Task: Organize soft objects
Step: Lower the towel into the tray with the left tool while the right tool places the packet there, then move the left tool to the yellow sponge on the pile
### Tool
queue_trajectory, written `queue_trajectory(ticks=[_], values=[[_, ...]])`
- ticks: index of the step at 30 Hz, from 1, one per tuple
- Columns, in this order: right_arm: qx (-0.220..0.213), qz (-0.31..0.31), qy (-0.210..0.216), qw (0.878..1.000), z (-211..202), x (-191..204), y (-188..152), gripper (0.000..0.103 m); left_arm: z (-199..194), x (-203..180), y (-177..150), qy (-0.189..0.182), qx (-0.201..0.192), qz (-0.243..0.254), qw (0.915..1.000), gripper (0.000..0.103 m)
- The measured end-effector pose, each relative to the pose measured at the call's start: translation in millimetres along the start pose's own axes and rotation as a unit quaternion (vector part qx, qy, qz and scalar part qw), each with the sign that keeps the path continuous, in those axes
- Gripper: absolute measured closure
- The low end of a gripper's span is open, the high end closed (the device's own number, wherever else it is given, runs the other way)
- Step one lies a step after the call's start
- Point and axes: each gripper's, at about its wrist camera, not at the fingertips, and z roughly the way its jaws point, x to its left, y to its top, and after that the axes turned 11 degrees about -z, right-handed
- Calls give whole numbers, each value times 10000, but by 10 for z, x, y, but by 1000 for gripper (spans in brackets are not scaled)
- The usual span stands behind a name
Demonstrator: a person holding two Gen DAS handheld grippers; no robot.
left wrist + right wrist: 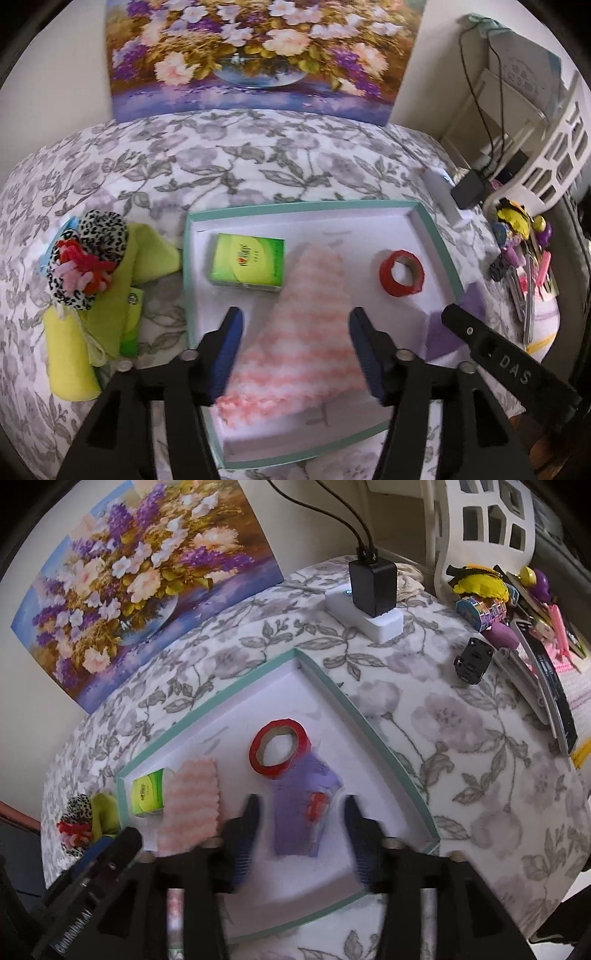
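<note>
Two cloths in tray point(439, 254), pink cloth point(310, 332), purple cloth point(303, 812) (seemingly released)

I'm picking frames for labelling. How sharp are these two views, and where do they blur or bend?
Left wrist view: pink cloth soft-edged, the tool's right pad smeared, green packet fairly crisp. Right wrist view: purple cloth and both pads blurred. Both: fisheye curves the tray rim, with dark corners.
</note>
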Motion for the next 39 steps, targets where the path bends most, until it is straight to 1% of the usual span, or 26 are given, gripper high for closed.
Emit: queue_trajectory(ticks=[1,2,3,4,5,6,7,8,9,12,18,24,30,32,35,39], values=[[18,-36,-37,10000,8,9,0,34,4,28,12,29,1,-52,10000,22],[43,-78,-71,9999,20,21,-3,32,8,63,25,79,-15,-123,9999,19],[67,-104,-90,9999,32,28,-6,30,9,99,37,137,-51,-193,9997,19],[116,-134,-126,9998,53,39,-13,24,9,126,46,173,-72,-232,9996,18],[155,-161,-136,9997,74,45,-20,18,14,166,61,236,-87,-296,9992,16],[174,-183,-134,9996,92,49,-23,16,17,193,67,269,-91,-332,9990,12],[196,-210,-140,9995,109,58,-31,10,25,227,76,313,-93,-380,9987,4],[240,-261,-170,9992,132,76,-42,3,34,259,81,352,-90,-421,9985,1],[259,-297,-193,9990,144,89,-47,0,41,288,85,385,-98,-462,9981,1],[321,-439,-265,9982,181,140,-70,0,38,351,100,487,-145,-544,9972,1],[426,-517,-246,9975,233,195,-99,0,8,430,132,550,-228,-664,9960,1],[479,-578,-275,9968,241,247,-109,0,-20,512,172,643,-170,-744,9950,1],[601,-528,-315,9963,202,339,-127,0,-189,623,234,706,-299,-775,9940,1],[604,-531,-317,9963,171,397,-128,0,-244,686,259,698,-320,-826,9936,1],[545,-595,-265,9964,110,523,-129,0,-357,873,308,646,-371,-1035,9918,1],[454,-714,-151,9963,45,750,-132,0,-479,1171,359,917,-449,-1232,9871,1]])
